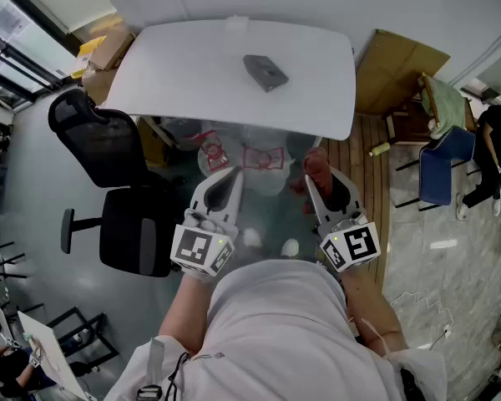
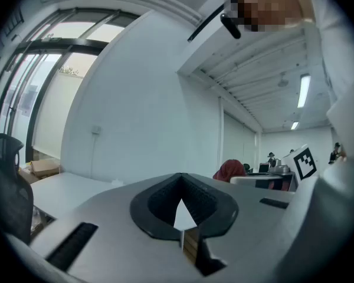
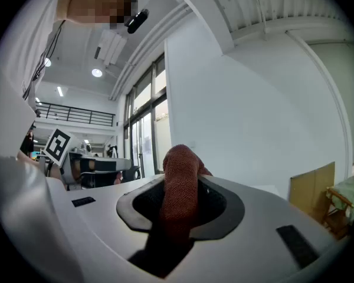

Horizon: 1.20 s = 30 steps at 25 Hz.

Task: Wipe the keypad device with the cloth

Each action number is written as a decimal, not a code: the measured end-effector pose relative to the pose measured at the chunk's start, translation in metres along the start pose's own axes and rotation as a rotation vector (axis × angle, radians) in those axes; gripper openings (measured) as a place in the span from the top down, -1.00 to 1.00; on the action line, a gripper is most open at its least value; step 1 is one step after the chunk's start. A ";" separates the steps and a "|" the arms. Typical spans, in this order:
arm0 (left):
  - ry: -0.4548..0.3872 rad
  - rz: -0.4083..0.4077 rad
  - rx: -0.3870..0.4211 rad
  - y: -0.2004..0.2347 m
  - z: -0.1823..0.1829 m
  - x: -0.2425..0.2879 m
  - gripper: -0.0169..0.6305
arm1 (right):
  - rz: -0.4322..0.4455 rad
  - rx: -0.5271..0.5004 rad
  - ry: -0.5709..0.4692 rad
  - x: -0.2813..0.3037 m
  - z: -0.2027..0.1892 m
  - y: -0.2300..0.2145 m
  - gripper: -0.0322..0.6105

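Note:
The grey keypad device (image 1: 265, 72) lies on the white table (image 1: 184, 65), towards its far middle. Both grippers hover close to my body, short of the table's near edge and well apart from the device. My right gripper (image 1: 317, 180) is shut on a reddish-brown cloth (image 1: 316, 165); in the right gripper view the cloth (image 3: 180, 184) stands up between the pads of the gripper (image 3: 180, 208). My left gripper (image 1: 229, 178) is shut with nothing in it, and its tips (image 2: 182, 187) meet in the left gripper view. Neither gripper view shows the keypad device.
A black office chair (image 1: 108, 144) stands left of the table, with a second black seat (image 1: 138, 236) nearer me. Cardboard boxes (image 1: 108, 48) sit at the far left. A cardboard sheet (image 1: 397, 69), a wooden chair (image 1: 438, 107) and a blue chair (image 1: 447, 165) stand to the right. Clear bags (image 1: 234, 153) lie under the table.

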State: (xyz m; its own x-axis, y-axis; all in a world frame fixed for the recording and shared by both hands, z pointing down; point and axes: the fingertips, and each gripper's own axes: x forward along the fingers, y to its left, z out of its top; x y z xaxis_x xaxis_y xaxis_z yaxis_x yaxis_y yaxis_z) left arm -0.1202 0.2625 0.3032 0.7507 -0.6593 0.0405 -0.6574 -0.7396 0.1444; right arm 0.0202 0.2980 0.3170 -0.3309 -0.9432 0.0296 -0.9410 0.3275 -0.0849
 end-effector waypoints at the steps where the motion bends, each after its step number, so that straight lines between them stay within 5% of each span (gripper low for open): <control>1: 0.003 -0.007 0.002 0.003 0.000 0.001 0.91 | 0.000 -0.004 0.002 0.004 0.000 0.002 0.52; 12: 0.049 -0.052 -0.016 0.060 -0.015 0.009 0.91 | -0.049 -0.003 0.040 0.053 -0.009 0.011 0.52; 18: 0.091 -0.031 -0.089 0.098 -0.033 0.015 0.91 | -0.085 0.027 0.039 0.077 -0.014 -0.002 0.51; 30: 0.177 0.080 -0.079 0.142 -0.064 0.103 0.91 | -0.017 0.073 0.074 0.173 -0.032 -0.096 0.51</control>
State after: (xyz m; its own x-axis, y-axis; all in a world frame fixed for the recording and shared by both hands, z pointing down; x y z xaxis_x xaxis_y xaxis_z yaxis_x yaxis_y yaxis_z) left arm -0.1318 0.0984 0.3911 0.7007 -0.6763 0.2273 -0.7134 -0.6683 0.2107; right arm 0.0511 0.1053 0.3618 -0.3215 -0.9411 0.1049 -0.9399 0.3038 -0.1557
